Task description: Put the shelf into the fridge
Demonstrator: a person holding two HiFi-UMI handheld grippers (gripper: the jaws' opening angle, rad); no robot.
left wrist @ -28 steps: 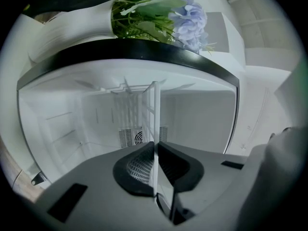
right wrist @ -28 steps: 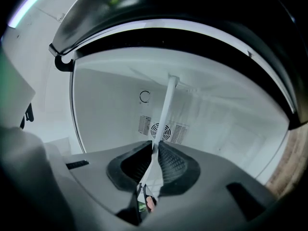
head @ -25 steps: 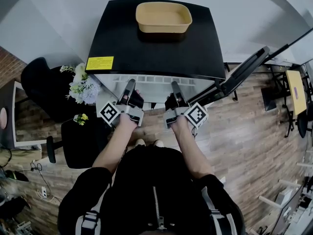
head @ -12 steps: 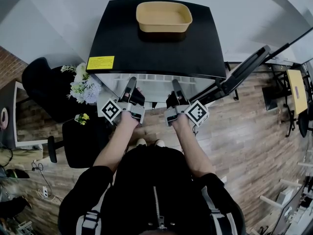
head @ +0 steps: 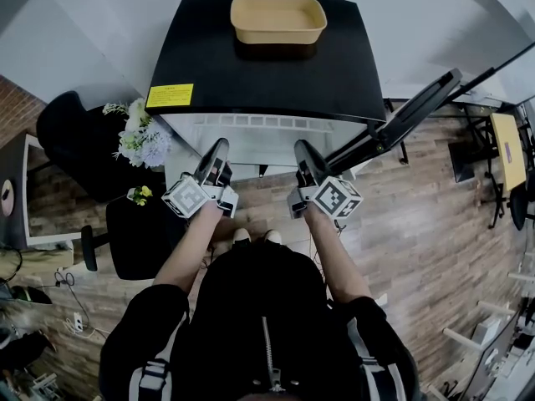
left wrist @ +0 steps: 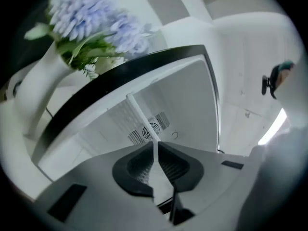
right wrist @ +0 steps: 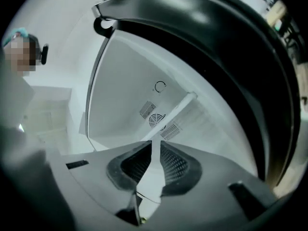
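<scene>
Gripping the shelf [head: 263, 143] from its near edge, the left gripper [head: 220, 148] and the right gripper [head: 301, 147] each have their jaws closed narrow on it. Each gripper view shows the thin, flat pane edge-on between the dark, ribbed pads [left wrist: 132, 170]. The shelf is a pale rectangular panel with a straight white rail along one side. It lies level in the mouth of the fridge [head: 267, 65], its far part under the glossy black top and its near part showing in front of it. The two grippers sit side by side, left one towards the shelf's left end and right one towards its right end.

Inside, the fridge walls are smooth and white, and the back wall carries a small round fan grille [right wrist: 155, 120] with slotted vents beside it. The door [head: 418, 111], a dark slab, stands swung open at the right. A shallow tan tray [head: 278, 19] with rounded corners sits on the far part of the fridge top, and a yellow rectangular sticker [head: 170, 95] lies at its near left corner (print too small to read). Left of the fridge stand soft bluish-white flowers [head: 138, 140] beside a black chair [head: 67, 140]. The floor [head: 418, 224] is wood plank.
</scene>
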